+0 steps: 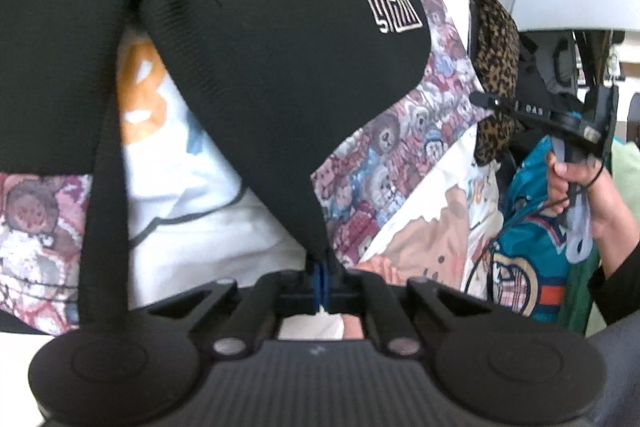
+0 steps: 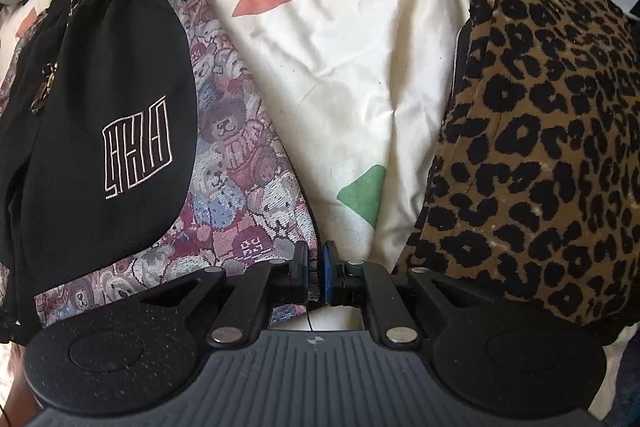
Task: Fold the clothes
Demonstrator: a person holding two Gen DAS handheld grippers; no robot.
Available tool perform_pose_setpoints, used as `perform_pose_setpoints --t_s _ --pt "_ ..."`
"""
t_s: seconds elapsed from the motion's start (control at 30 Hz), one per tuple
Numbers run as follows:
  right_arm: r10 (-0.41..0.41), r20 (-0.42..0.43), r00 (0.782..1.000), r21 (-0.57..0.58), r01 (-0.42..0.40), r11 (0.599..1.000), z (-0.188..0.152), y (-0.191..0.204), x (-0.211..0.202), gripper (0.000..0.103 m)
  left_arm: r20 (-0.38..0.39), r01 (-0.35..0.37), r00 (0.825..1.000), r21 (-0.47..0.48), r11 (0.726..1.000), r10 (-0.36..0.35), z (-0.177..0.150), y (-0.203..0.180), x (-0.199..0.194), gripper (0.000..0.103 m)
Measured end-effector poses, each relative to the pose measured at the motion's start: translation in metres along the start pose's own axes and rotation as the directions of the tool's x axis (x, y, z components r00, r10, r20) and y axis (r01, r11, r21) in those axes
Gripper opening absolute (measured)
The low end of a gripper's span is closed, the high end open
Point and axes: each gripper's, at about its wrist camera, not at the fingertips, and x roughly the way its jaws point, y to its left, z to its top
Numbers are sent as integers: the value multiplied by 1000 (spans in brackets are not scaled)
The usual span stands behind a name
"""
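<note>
The left hand-held gripper is seen closed at the lower centre of the left view, with a corner of the black shorts pinched between its blue pads; the fabric hangs up and away from it across the frame. In the right view, the right hand-held gripper is nearly closed on the edge of the bear-print cloth, left of centre. The black shorts lie on that cloth at the left. A leopard-print garment is piled at the right, on a cream sheet.
</note>
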Motion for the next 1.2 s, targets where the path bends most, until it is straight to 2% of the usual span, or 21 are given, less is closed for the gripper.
perform_pose_setpoints --t_s 0.2,0.33,0.47,0.57,0.6,0.63,0.67,0.7,0.93,1.03,1.2 --pt "-49 -14 999 -31 48 998 -3 3 8 5 -13 -3 1000 9 1000 3 3 3 5 2" --pt "-69 -1 998 -46 69 997 0 4 1 5 -1 48 999 18 999 -48 3 1 0 2" --pt "-81 -15 997 -40 80 996 -1 4 6 6 -28 -10 1000 11 1000 11 4 5 8 4" --pt "-97 -33 995 -60 95 994 -5 10 14 9 -42 -47 998 49 998 49 6 3 3 24" --pt "-104 -33 994 -64 102 993 -5 12 13 12 -28 -52 998 55 997 53 7 2 -3 40" --pt "-106 -28 994 -65 104 992 -5 13 10 28 -11 -51 999 50 997 52 7 3 -11 50" --pt "-100 -16 995 -61 98 993 -4 14 6 36 4 -45 999 43 998 44 8 5 -18 51" --pt "-93 -4 996 -58 92 994 -3 15 1 37 18 -38 999 36 999 38 8 7 -26 50" --pt "-27 88 996 -43 31 999 4 27 -23 37 109 -66 992 17 998 64 16 11 -64 49" --pt "24 130 991 -30 -20 999 7 34 -32 37 166 -101 982 42 994 92 18 9 -83 49" --pt "117 192 974 -6 -118 993 13 49 -42 37 248 -156 958 15 988 147 20 16 -115 46"
